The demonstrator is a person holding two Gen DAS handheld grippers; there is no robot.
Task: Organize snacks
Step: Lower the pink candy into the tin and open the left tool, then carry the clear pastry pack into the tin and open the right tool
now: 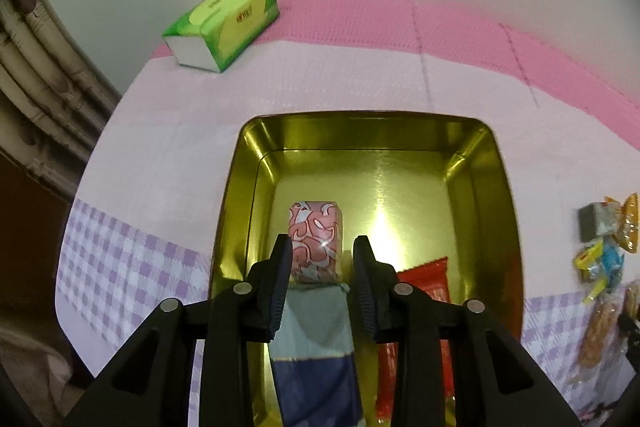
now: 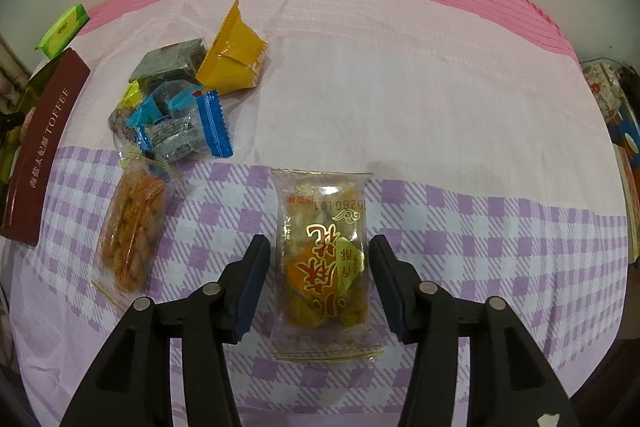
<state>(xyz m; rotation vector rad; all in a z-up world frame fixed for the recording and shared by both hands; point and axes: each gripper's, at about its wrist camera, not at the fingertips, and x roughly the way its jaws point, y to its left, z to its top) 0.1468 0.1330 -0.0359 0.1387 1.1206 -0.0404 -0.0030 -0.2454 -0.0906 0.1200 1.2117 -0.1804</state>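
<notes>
My right gripper [image 2: 318,287] points steeply down over a clear packet of golden fried snack [image 2: 322,267], which lies lengthways between the two fingers at the lower centre of the frame. The jaws stand part open and the pads are just clear of the wrapper on both sides, so nothing is held yet. To take it well, I judge I should stay centred across the narrow width, sink until the pads flank the filled middle rather than the flat sealed ends, and close gently, since the contents look brittle.

My left gripper [image 1: 322,267] hangs over the gold tin [image 1: 472,147] with its jaws narrowly apart. A pink patterned sweet [image 1: 316,239] lies on the tin floor between them, untouched as far as I can tell. A red packet [image 1: 430,279] lies lower right in the tin.

Outward, the remaining snack pile [image 2: 180,107] sits at upper left on the checked cloth [image 2: 480,227], beside the brown toffee lid [image 2: 44,147].
</notes>
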